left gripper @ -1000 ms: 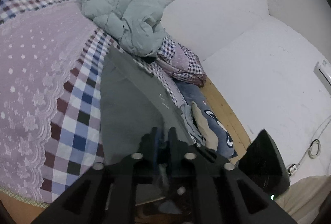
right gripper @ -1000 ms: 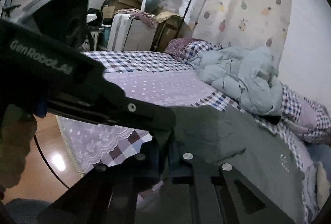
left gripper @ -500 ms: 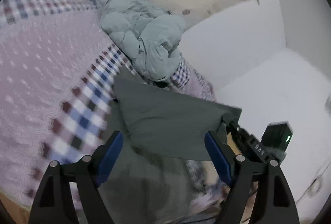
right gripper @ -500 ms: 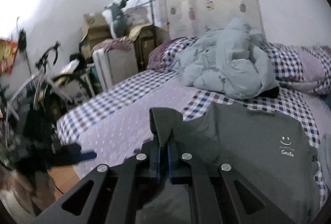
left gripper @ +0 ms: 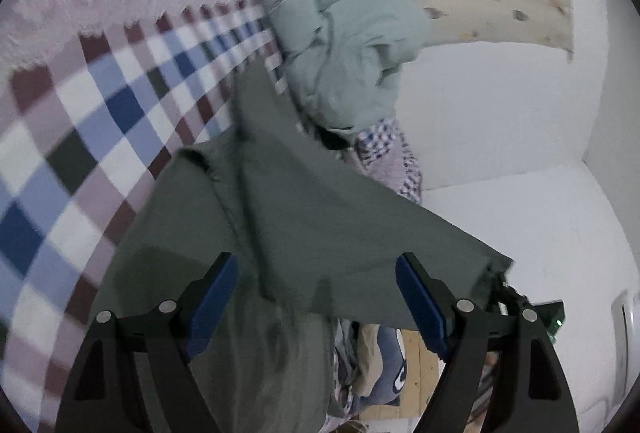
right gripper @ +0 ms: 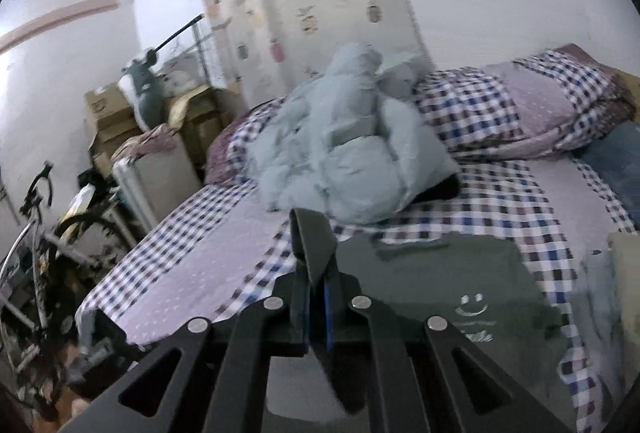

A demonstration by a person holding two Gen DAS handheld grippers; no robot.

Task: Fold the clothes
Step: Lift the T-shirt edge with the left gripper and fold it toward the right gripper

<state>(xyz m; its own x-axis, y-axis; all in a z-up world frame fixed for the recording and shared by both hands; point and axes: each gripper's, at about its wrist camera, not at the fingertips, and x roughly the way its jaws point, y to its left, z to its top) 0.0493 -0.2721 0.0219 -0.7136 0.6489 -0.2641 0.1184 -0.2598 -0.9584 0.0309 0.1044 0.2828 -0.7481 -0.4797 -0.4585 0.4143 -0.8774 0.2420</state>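
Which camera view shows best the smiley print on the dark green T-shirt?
The right wrist view. There the dark green T-shirt lies front-up on the checked bedspread, with the pale smiley print visible. The left wrist view shows only plain green fabric, no print.

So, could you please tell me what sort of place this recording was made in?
Most likely a lived-in bedroom that doubles as storage: a bed with a checked cover, a crumpled pale puffer jacket on it, stacked cardboard boxes and a bicycle beside it.
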